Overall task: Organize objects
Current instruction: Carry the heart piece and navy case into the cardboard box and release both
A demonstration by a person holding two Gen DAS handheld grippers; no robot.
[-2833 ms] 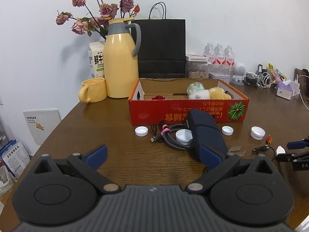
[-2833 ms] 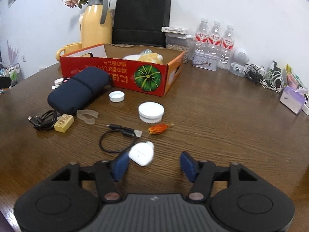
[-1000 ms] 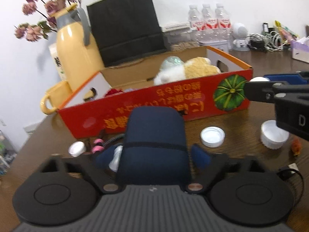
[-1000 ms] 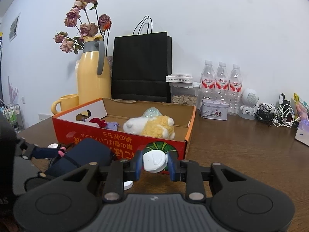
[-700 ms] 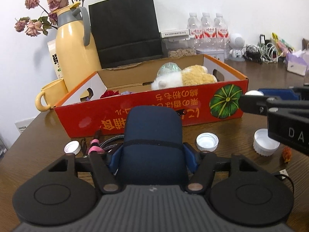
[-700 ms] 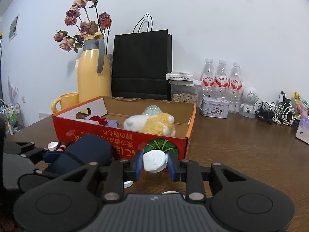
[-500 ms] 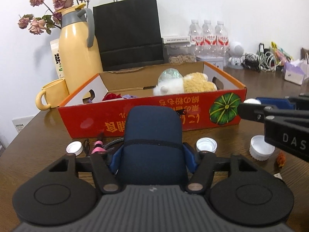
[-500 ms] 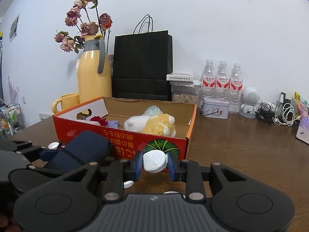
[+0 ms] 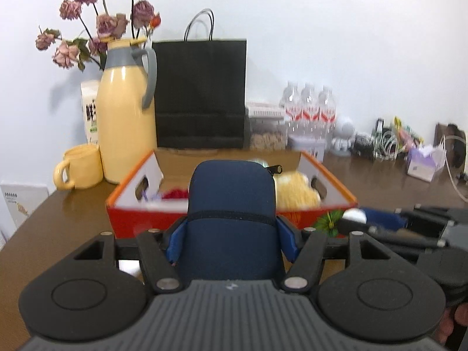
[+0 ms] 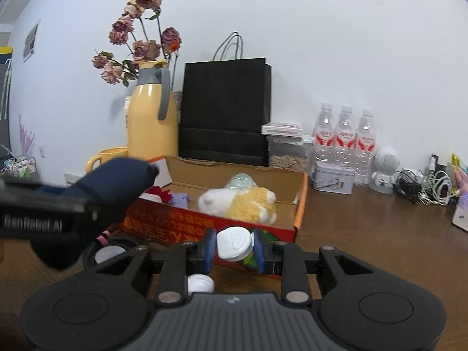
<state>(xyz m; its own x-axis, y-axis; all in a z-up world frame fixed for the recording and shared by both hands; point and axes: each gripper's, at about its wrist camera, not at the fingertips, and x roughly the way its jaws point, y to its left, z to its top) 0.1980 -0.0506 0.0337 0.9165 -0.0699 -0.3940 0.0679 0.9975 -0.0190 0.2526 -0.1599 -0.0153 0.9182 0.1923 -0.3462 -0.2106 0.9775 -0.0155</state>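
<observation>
Item: left gripper, nearest to its camera. It is clamping a dark blue zip case between its blue pads, gripped across the width with the jaws standing about half apart; the case is filling the gap and jutting forward past the fingertips. Change noted: a moment ago this case was sitting low in front of the red wall of the box with bottle caps and a coiled cable showing around it; now it is riding higher, its top edge overlapping the open box behind, and the caps are dropping out of sight below. Judgement: the case is leaving the table and heading for the box, so the lift is done and the carry is under way.

Item: right gripper. It is squeezing a small white plug-like charger between nearly closed pads, hovering just short of the box's near wall and looking unchanged from a second back. Both hands are therefore loaded.

Item: table, brown wood. Two white caps are lying just under the right gripper.

Item: box interior. A white and yellow plush toy is lying in the right half, a red flower at the left; the middle floor looks free.

Item: beyond the box. A yellow jug holding dried roses, a yellow mug, a black paper bag and water bottles are standing against the wall.
</observation>
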